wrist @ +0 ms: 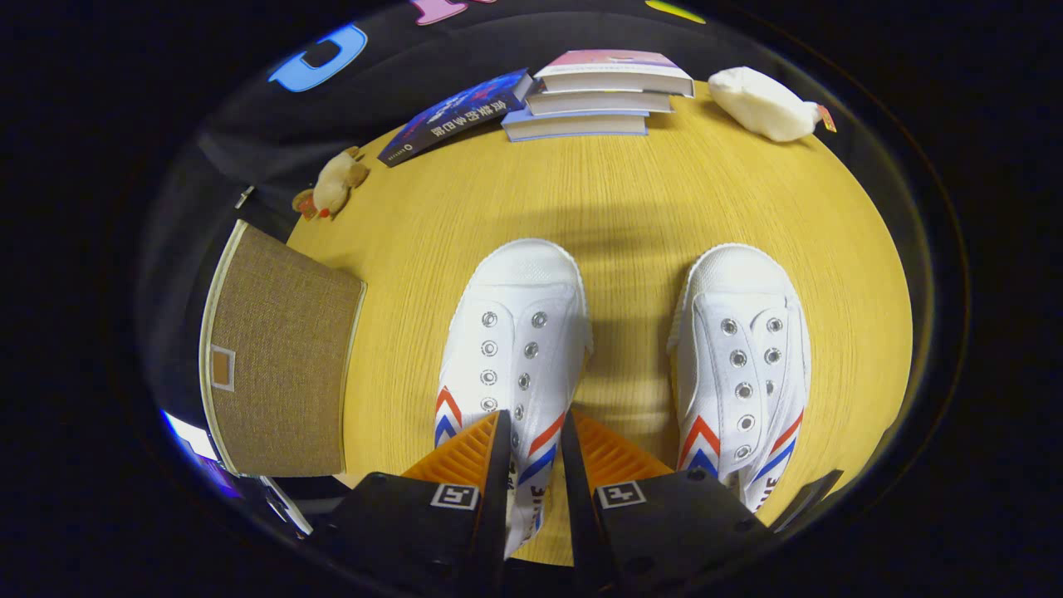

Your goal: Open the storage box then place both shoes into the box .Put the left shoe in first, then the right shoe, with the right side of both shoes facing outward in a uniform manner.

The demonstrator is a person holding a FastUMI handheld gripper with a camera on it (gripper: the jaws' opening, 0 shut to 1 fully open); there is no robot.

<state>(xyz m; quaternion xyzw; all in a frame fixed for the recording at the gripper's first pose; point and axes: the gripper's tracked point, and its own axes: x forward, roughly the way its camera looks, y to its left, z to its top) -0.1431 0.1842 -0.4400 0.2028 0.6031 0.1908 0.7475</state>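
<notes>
A yellow wood-grain table (631,199) is carrying everything here. The left shoe (511,349), white canvas with metal eyelets and red-and-blue chevron stripes, is lying toe-forward, and the gripper (536,428) is closing on its side wall, both fingers pressing it. The matching right shoe (743,365) is sitting just beside the left shoe, apart from it. On the left shoe's other side, the brown fabric storage box (278,353) is standing closed.

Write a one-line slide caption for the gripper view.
Gripper closes on left shoe; right shoe beside it, storage box nearby.
</notes>
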